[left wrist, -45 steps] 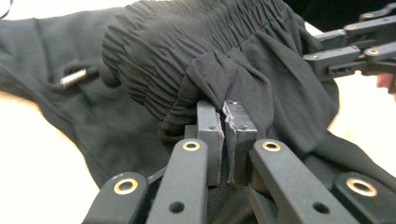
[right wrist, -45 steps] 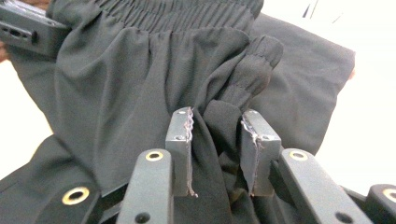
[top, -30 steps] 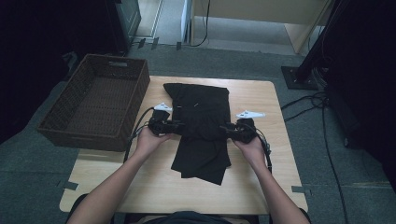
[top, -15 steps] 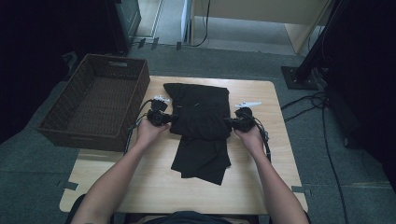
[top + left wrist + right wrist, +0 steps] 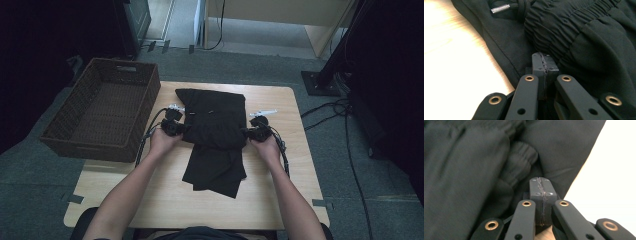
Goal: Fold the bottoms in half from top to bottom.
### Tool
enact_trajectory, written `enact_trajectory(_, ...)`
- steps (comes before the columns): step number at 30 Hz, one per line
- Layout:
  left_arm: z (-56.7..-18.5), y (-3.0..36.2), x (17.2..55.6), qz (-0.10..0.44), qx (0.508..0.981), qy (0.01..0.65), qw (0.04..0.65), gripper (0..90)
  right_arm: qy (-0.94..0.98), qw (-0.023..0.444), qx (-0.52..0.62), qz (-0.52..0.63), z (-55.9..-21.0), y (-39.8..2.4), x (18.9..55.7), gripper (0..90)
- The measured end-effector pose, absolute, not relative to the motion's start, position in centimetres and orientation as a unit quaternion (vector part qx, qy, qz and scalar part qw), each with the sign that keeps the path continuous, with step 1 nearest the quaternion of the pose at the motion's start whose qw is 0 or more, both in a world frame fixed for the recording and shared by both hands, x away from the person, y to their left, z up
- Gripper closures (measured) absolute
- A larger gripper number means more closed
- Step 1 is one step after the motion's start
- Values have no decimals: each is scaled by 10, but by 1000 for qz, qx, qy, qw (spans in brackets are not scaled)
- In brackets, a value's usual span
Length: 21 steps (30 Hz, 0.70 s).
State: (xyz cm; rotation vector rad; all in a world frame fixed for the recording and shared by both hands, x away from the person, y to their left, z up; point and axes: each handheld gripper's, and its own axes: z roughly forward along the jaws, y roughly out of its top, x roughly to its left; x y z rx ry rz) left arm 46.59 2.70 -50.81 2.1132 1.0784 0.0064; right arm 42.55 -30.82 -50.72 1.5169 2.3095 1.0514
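A black garment (image 5: 215,125) with an elastic waistband and a metal-tipped drawstring (image 5: 501,8) lies folded on the wooden table (image 5: 165,200). My left gripper (image 5: 182,129) is at its left edge and my right gripper (image 5: 247,132) at its right edge, level with each other. In the left gripper view my gripper (image 5: 541,56) has its pads pressed together at the garment (image 5: 586,37) beside the waistband, with a thin line of cloth between them. In the right gripper view my gripper (image 5: 540,181) is shut the same way on the garment's (image 5: 461,170) edge.
A dark wicker basket (image 5: 127,64) stands at the table's left side, overhanging the edge. Bare wood lies to the right of the garment and along the near edge. Cables (image 5: 350,130) and a stand base (image 5: 320,82) are on the floor at the right.
Both hands have moved away from the person along the garment's sides and sunk to the table. Both pairs of jaws, apart a second ago, are now pressed together.
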Motion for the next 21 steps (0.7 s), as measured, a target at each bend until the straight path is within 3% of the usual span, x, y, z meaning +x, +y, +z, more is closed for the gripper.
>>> enact_trajectory(15, -491, 17, 453, 7, 826, 393, 404, 896, 759, 51, 490, 425, -500, -293, 422, 878)
enact_trajectory(21, -477, 20, 425, 7, 829, 358, 429, 894, 776, 76, 435, 451, -482, -292, 392, 855)
